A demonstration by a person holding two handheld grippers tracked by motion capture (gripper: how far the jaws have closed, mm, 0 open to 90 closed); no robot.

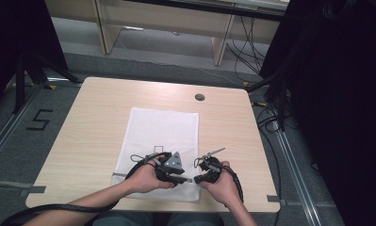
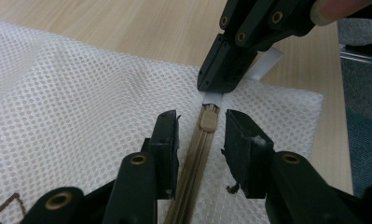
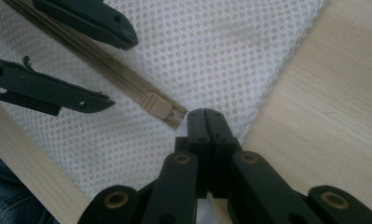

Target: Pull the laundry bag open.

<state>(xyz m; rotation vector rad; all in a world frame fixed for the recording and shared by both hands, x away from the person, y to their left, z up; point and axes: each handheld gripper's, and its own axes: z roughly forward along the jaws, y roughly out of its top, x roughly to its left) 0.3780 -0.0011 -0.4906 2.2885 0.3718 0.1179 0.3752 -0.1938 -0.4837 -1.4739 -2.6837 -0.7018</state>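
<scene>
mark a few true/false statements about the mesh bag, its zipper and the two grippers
1. The white mesh bag lies flat on the wooden table. True.
2. The left gripper is clamped on the zipper slider. False: its jaws stand apart on either side of the slider.
3. The right gripper is shut on the white tab at the zipper's end. True.
4. The zipper is fully open. False: its teeth are closed along the stretch seen.
5. The bag is black. False: it is white.

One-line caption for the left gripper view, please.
Left gripper open astride the mesh bag's zipper slider; right gripper pinches the end tab.
</scene>
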